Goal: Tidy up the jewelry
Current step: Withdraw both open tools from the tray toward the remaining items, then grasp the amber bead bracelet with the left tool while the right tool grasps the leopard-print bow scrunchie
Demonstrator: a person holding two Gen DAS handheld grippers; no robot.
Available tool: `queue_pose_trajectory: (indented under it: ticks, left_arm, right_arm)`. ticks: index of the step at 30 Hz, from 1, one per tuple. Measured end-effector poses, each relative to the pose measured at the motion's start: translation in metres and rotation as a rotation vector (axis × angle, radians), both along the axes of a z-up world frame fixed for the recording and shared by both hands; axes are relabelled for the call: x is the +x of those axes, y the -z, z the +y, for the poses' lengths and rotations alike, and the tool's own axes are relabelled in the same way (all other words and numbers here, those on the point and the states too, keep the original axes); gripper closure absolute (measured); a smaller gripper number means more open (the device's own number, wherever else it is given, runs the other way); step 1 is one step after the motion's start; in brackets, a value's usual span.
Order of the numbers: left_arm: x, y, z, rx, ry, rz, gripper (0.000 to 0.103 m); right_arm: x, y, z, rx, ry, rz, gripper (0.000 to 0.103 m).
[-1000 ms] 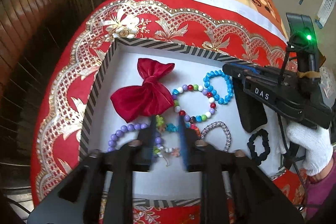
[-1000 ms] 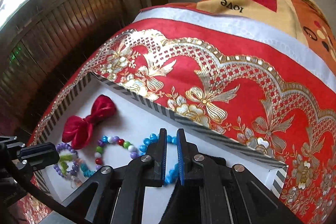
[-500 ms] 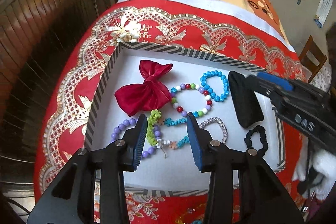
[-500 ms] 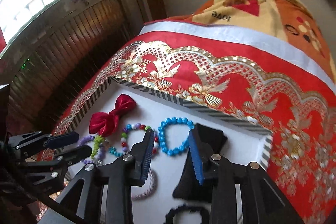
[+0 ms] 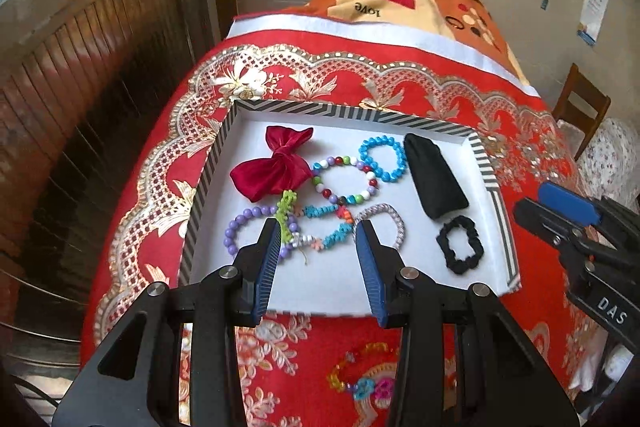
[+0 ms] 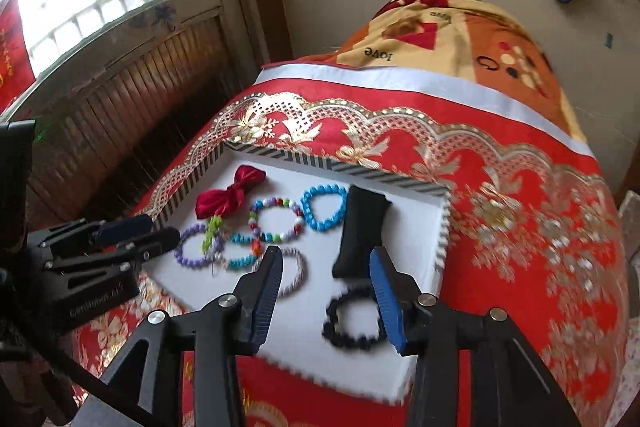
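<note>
A white tray with a striped rim (image 5: 208, 179) (image 6: 442, 227) lies on a red cloth. In it lie a red bow (image 5: 276, 167) (image 6: 228, 193), a multicolour bead bracelet (image 5: 344, 179), a blue bead bracelet (image 5: 382, 157) (image 6: 322, 207), a purple bead bracelet (image 5: 240, 227), a turquoise and green string, a silver bracelet (image 5: 384, 219), a black pouch (image 5: 434, 179) (image 6: 364, 231) and a black scrunchie (image 5: 460, 245) (image 6: 352, 319). My left gripper (image 5: 318, 263) is open and empty above the tray's near edge. My right gripper (image 6: 326, 287) is open and empty above the tray's near right part.
The red and gold cloth (image 5: 400, 83) covers a table. A patterned blanket (image 5: 400, 3) lies beyond it. A wooden slatted wall (image 5: 80, 67) runs along the left. A wooden chair (image 5: 580, 107) stands at the right.
Both grippers opened and pulled back from the tray. The black pouch, held by the right gripper before, now lies in the tray.
</note>
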State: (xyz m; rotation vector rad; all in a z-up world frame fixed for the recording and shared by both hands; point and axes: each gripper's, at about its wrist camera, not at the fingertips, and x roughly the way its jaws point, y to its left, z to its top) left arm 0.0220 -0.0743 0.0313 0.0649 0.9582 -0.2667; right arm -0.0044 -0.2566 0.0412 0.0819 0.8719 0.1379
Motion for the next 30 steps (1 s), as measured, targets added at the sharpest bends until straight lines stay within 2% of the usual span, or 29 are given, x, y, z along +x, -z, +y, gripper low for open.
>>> queue_pose_trajectory:
  ticks: [5, 16, 23, 30]
  left_arm:
    - [-0.028, -0.007, 0.0, 0.014, 0.03, -0.037, 0.065]
    - [-0.081, -0.01, 0.004, 0.027, 0.101, -0.06, 0.065]
    - [-0.106, -0.003, 0.018, 0.033, 0.127, -0.033, 0.065]
    - [-0.12, 0.02, 0.027, 0.004, 0.169, 0.062, 0.065]
  right_arm:
    - [-0.041, -0.003, -0.004, 0.014, 0.048, -0.007, 0.059]
    - [-0.116, -0.001, -0.002, -0.011, 0.101, -0.005, 0.059]
    - [-0.153, 0.007, -0.003, -0.013, 0.125, 0.013, 0.059]
    - [-0.179, 0.035, -0.001, 0.016, 0.112, 0.083, 0.059]
